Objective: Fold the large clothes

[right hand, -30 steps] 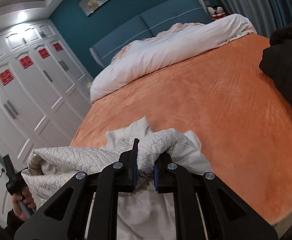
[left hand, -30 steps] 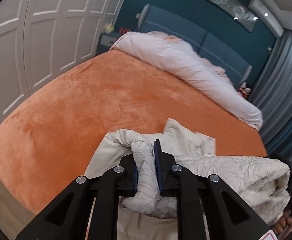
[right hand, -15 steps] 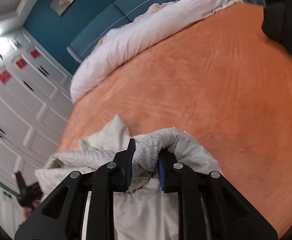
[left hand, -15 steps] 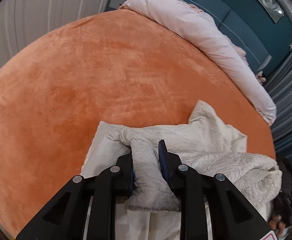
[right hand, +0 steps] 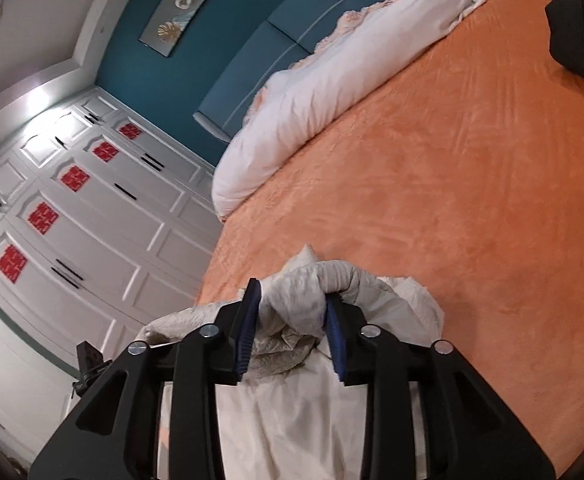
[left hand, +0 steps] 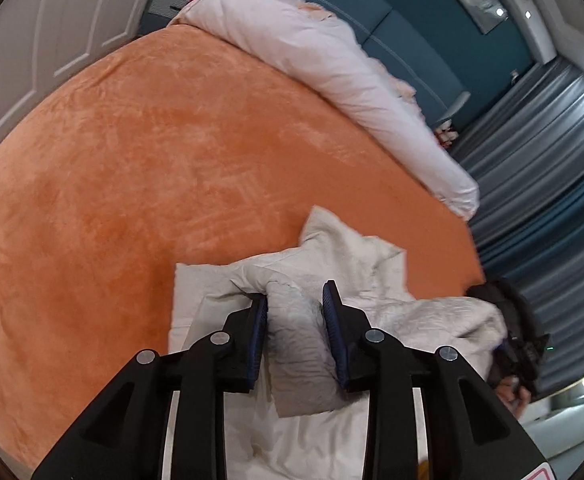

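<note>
The left tool (left hand: 295, 300) sits low over the near edge of the bed (left hand: 140, 168), its blue pads spread apart with a fold of the cream quilted garment (left hand: 331, 280) lying between them. The cloth looks slack there, touching at most one pad, so I judge the grip released or nearly so. The garment lies bunched on the orange bedspread at the near side, one corner pointing toward the white duvet (left hand: 331, 64) rolled along the headboard, well apart from it.

To the right, the right tool (right hand: 290, 300) is likewise parted, a thick ridge of the garment (right hand: 311, 304) humped between its pads and draping over the right one. It seems to rest there rather than be pinched. A dark item (right hand: 571, 28) lies at the far right edge of the bed.

As to progress: the garment is laid on the bed, doubled over on itself in a rough heap, with edges uneven and wrinkles throughout. I judge one coarse fold at most is in; smoothing, squaring edges and further folds remain.
</note>
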{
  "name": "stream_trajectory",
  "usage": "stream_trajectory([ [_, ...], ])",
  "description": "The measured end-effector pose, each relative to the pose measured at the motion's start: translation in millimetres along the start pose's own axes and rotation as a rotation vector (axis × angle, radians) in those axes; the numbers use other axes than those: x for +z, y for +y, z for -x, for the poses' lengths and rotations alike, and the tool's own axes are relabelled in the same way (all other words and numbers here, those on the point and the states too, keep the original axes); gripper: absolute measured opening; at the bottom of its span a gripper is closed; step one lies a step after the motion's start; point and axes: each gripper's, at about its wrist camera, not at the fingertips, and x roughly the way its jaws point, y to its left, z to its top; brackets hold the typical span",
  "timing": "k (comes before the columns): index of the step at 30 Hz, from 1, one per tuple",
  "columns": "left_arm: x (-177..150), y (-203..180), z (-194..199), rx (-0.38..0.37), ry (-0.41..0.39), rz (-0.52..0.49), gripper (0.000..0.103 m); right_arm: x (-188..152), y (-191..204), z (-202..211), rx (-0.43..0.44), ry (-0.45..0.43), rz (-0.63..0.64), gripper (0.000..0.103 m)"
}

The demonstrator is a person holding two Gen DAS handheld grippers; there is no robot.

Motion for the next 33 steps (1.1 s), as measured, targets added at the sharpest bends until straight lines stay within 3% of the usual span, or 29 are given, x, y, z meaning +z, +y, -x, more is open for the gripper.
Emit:
stream_trajectory([
  [1,2.0,0.0,6.9,0.003,-0.017,-0.002,0.029,1.1,0.9,4.9,0.001,-0.010,0.001,0.035],
  [2,4.7,-1.7,21.0,0.056,-0.085,-0.024,0.031,4.4,3.2,14.8,-0.017,-0.041,0.012,0.044],
  [3,7.0,-3.7,36.9,0.118,-0.171,-0.049,0.041,8.8,5.9,28.6,-0.033,-0.090,0.024,0.057],
  [5,13.5,-4.5,73.5,0.246,-0.346,-0.061,0.052,16.0,10.0,51.0,-0.058,-0.161,0.017,0.057],
  [8,13.9,-25.3,93.1,0.366,-0.441,-0.113,0.052,15.4,46.5,65.3,-0.148,-0.214,0.140,0.057],
  [11,-2.6,-70.4,78.2,0.421,-0.481,-0.265,0.056,-5.1,97.2,34.6,-0.204,-0.156,0.310,0.052],
  [13,-19.3,-99.1,52.0,0.431,-0.473,-0.356,0.063,-23.5,122.6,6.9,-0.194,-0.094,0.393,0.049],
  [16,-48.2,-129.2,-6.0,0.394,-0.380,-0.430,0.066,-72.1,160.6,-61.3,-0.170,0.052,0.542,0.041],
  [17,-58.6,-134.4,-31.7,0.378,-0.324,-0.425,0.066,-82.8,164.7,-75.2,-0.167,0.084,0.563,0.035],
  [19,-72.7,-135.3,-66.0,0.351,-0.245,-0.400,0.066,-105.7,170.2,-105.1,-0.172,0.151,0.611,0.035],
  [22,-89.6,-127.5,-112.9,0.373,-0.156,-0.380,0.066,-130.2,160.3,-143.1,-0.251,0.226,0.699,0.032],
  [26,-89.0,-105.1,-145.8,0.458,-0.145,-0.374,0.069,-123.3,121.6,-165.6,-0.375,0.260,0.732,0.024],
  [30,-69.1,-85.3,-158.7,0.493,-0.143,-0.348,0.070,-102.7,95.2,-169.9,-0.403,0.258,0.687,0.017],
  [33,-52.8,-72.5,-169.6,0.561,-0.140,-0.332,0.070,-90.5,76.9,-177.0,-0.453,0.252,0.658,0.017],
])
